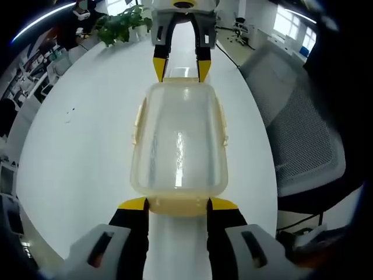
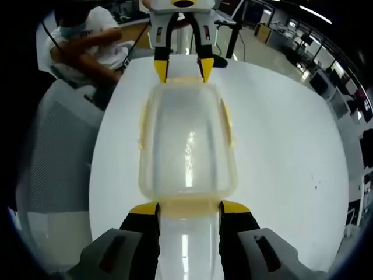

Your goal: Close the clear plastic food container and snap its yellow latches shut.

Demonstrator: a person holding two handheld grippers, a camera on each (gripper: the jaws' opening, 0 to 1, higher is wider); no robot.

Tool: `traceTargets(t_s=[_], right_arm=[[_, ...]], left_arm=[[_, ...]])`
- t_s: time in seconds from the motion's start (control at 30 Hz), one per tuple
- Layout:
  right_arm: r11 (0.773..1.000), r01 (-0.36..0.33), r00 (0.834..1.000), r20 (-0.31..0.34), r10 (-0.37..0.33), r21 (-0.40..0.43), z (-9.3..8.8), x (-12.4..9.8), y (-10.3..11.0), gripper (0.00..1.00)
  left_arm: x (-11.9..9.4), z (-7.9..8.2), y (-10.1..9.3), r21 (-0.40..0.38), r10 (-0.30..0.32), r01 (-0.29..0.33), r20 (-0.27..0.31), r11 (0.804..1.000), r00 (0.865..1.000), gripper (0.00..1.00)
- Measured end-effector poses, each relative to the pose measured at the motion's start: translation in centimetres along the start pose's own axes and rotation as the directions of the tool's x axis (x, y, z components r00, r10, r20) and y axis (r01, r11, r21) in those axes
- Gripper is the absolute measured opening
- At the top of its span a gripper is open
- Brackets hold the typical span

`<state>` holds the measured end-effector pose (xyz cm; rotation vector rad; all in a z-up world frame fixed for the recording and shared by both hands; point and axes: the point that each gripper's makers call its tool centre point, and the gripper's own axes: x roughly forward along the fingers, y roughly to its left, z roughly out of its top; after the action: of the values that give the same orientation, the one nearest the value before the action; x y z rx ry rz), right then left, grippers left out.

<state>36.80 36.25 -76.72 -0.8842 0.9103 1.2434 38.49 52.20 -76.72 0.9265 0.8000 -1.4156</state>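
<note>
Between both grippers' parted jaws, container [image 1: 178, 146] sits mid-table [image 1: 81, 151], ends touched.

This is looking like a big open office. A white table [image 1: 81, 146] is sitting in the middle, with a grey mesh chair [image 1: 297, 140] right beside it. Far off, desks with screens [image 2: 344, 99] are standing in rows, windows [image 1: 291, 23] are shining, and a green plant [image 1: 119, 26] is growing.
</note>
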Motion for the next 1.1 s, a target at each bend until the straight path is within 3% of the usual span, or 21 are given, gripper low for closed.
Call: traceTargets(t_s=[1.1], right_arm=[[1.000,-0.001,1.000,-0.007,0.001,0.014,-5.7,-2.2,-0.2,0.38]], left_arm=[[2.8,5.5,0.0,0.006,-0.010,0.010,0.006,1.000,1.000,0.37]])
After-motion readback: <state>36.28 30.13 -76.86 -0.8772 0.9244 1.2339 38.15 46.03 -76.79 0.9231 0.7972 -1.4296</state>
